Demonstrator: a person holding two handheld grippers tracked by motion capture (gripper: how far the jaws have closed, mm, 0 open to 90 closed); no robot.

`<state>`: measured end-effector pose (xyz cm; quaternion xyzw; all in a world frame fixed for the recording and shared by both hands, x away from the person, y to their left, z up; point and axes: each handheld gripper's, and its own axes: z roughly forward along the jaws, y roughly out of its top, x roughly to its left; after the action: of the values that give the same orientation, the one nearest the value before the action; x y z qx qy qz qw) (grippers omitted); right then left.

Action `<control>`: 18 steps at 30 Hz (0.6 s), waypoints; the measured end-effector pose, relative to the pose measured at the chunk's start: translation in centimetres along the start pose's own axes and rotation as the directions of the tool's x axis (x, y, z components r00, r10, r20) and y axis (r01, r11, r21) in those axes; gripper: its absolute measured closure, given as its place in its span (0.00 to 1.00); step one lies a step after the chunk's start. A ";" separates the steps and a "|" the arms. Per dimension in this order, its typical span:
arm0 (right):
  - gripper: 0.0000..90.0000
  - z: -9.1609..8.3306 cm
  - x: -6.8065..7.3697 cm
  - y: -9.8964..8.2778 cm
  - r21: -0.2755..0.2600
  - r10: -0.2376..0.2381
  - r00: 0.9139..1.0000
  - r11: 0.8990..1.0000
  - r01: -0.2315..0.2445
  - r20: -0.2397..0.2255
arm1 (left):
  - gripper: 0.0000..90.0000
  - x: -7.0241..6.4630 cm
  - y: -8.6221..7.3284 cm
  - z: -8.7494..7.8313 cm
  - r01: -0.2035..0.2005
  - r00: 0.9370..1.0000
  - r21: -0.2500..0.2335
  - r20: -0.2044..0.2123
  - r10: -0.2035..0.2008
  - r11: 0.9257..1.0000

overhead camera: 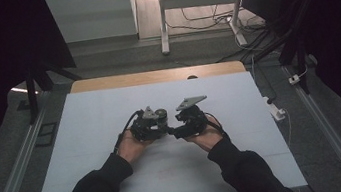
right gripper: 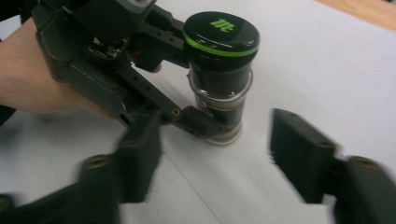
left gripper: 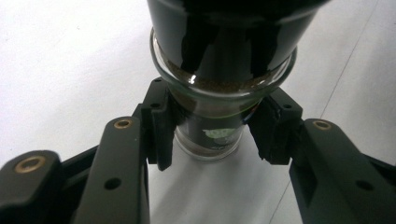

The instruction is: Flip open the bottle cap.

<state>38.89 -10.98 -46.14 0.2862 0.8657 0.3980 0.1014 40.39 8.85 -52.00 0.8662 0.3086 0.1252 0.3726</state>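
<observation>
Standing mid-table (overhead camera: 88, 138), jar (right gripper: 219, 74) well inboard

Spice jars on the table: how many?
1. The spice jar stands upright on the white table, clamped at its glass body by the left gripper. None seems hidden.

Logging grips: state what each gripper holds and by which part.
Left gripper clamps the small glass spice jar with black, green-ringed lid by its glass body, below the lid. Right gripper holds nothing, jaws apart.
</observation>
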 end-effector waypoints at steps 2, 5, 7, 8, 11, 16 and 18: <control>0.64 0.3 -0.1 0.2 0.020 0.001 1.000 1.000 -0.001 -0.018 | 0.60 0.0 0.0 0.0 0.000 1.000 0.001 0.000 0.000 1.000; 0.80 0.6 -0.2 0.3 0.025 -0.010 0.999 1.000 0.011 -0.034 | 0.60 0.0 0.0 0.0 -0.001 1.000 0.003 0.000 0.001 1.000; 0.86 0.7 -0.2 0.3 0.027 -0.013 0.999 1.000 0.014 -0.039 | 0.60 0.0 0.0 0.0 -0.001 1.000 0.006 -0.001 0.001 1.000; 0.94 0.8 -0.3 0.4 0.025 -0.014 0.999 1.000 0.015 -0.048 | 0.60 0.0 0.1 0.0 -0.002 1.000 0.006 -0.001 0.002 1.000; 0.99 0.9 -0.3 0.5 0.017 -0.011 0.998 1.000 0.012 -0.062 | 0.60 0.0 0.1 0.0 -0.003 1.000 0.010 -0.001 0.003 1.000; 1.00 1.3 -0.2 0.8 0.018 -0.012 0.998 1.000 0.013 -0.068 | 0.60 0.0 0.1 0.0 -0.001 1.000 0.010 -0.002 0.001 1.000; 1.00 1.5 -0.2 0.8 0.018 -0.011 0.998 1.000 0.013 -0.065 | 0.60 -0.1 0.1 0.0 -0.003 1.000 0.010 -0.005 0.003 1.000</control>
<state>39.98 -9.71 -46.53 0.2689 0.8737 0.3987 0.0733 40.37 8.77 -51.91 0.8682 0.3088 0.1264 0.3672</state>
